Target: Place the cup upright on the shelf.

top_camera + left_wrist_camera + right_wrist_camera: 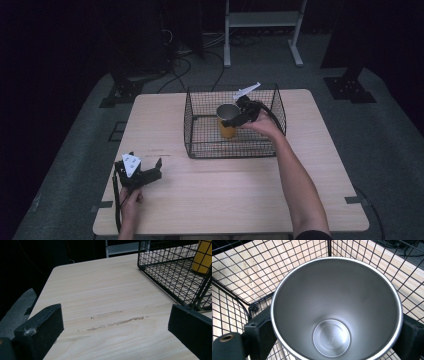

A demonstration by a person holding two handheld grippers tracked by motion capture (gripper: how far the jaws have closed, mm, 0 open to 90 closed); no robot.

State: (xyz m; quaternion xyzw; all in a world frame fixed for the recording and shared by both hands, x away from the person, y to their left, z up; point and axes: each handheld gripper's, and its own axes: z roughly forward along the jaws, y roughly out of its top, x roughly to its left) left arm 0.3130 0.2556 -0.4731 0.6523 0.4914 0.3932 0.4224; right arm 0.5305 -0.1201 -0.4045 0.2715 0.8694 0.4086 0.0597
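A yellow cup (227,128) with a steel inside stands upright on the floor of the black wire basket (230,150) at the middle of the table. My right gripper (239,118) reaches into the basket from the right. In the right gripper view I look down into the cup (337,297), and my right gripper (335,325) has one black jaw on each side, just under the rim. The jaws stand apart with the cup between them. My left gripper (146,161) rests on the table near the front left. Seen in its own view, this gripper (115,315) is open over bare wood.
From the left gripper view the basket (162,270) lies ahead to the right, with the cup (203,255) inside it. The wooden table (225,200) has worn streaks by the left gripper. A white shelf frame (262,20) stands beyond the table, with cables on the floor.
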